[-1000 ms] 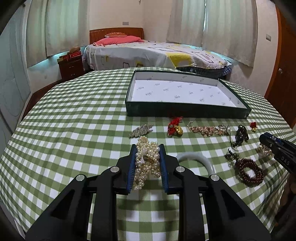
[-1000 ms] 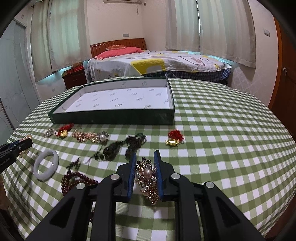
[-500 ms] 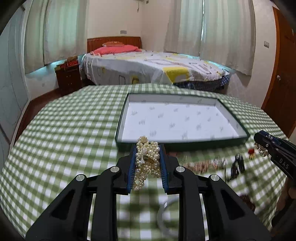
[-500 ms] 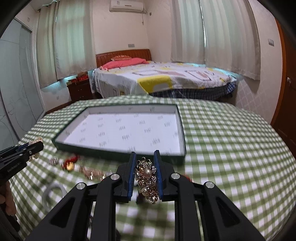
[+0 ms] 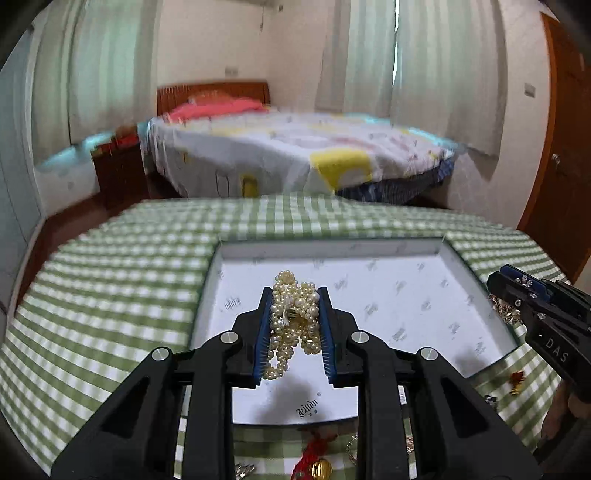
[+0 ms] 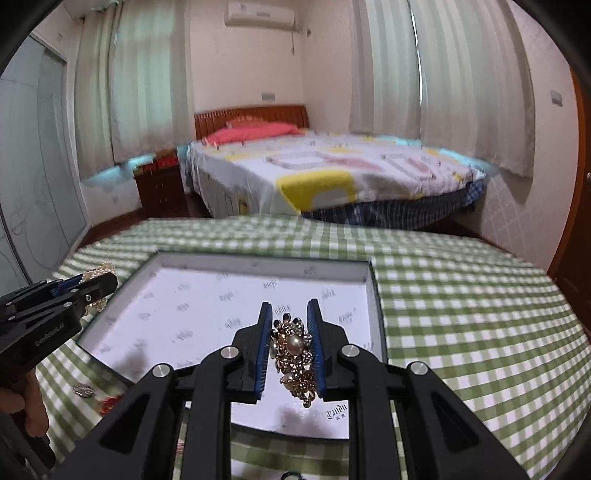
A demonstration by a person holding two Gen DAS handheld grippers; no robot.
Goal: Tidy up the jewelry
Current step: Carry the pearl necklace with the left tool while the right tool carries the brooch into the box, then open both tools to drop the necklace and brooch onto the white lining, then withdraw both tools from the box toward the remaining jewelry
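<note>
My left gripper [image 5: 293, 314] grips pearls [image 5: 293, 321] over the tray [image 5: 388, 295]; right gripper [image 6: 290, 339] clamps a brooch [image 6: 295, 354] (air conditioner [image 6: 260, 11] only in its view).

The white floor of the shallow box [image 5: 388, 306] lay bare and open from above, only its low dark rim [image 6: 377, 317] standing in the way. The right hand-held gripper [image 5: 517, 291] hung over the box's right edge, narrowing that side. Small red-and-gold trinkets [image 5: 317, 461] (partly hidden) cluttered the near surface [image 6: 461, 314]; its checked cloth to the right lay free.
</note>
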